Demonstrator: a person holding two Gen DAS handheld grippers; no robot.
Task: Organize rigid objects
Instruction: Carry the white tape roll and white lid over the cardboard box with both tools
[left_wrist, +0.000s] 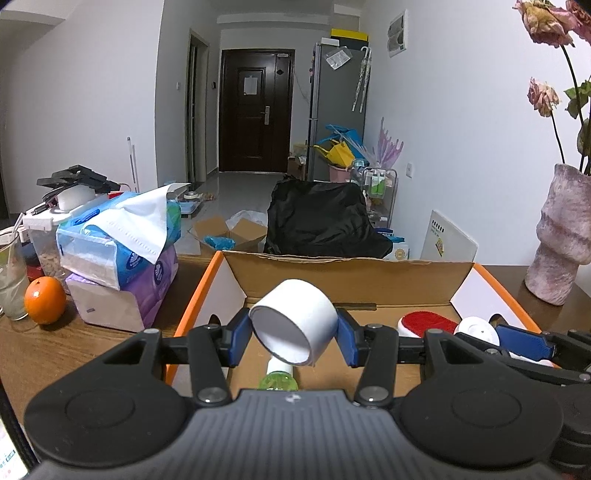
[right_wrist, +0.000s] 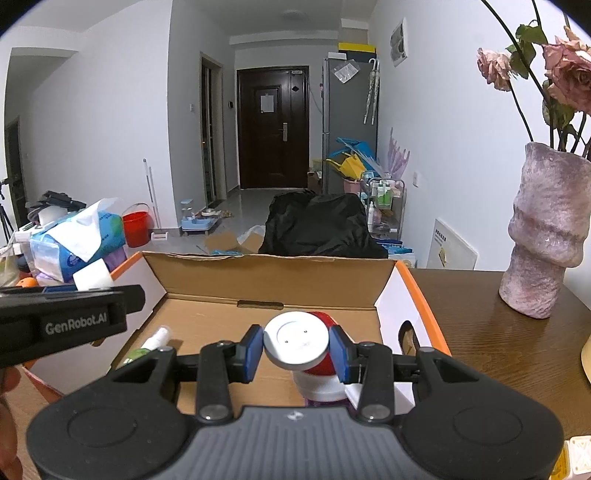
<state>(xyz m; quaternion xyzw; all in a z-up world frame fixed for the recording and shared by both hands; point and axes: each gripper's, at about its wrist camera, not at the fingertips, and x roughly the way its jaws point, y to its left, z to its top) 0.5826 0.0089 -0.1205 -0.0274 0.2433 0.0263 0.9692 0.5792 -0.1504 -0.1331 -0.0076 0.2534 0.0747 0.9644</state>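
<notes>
Both claws loaded over the box

Left claw pinches a light, crushable tape roll by its sides; right claw squeezes a stiff, slick white disc at the rim.

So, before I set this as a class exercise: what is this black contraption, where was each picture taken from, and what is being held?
There is no robot. A person holds a two-finger clamp in each hand, and each clamp carries a camera looking forward along its blue-padded fingers.

In the left camera's picture, the left gripper is shut on a white tape roll above an open cardboard box.

In the right camera's picture, the right gripper is shut on a white round disc above the same box, over a red and white item.

A small spray bottle lies in the box. On the wooden table stand a pink vase, tissue packs and an orange.
</notes>
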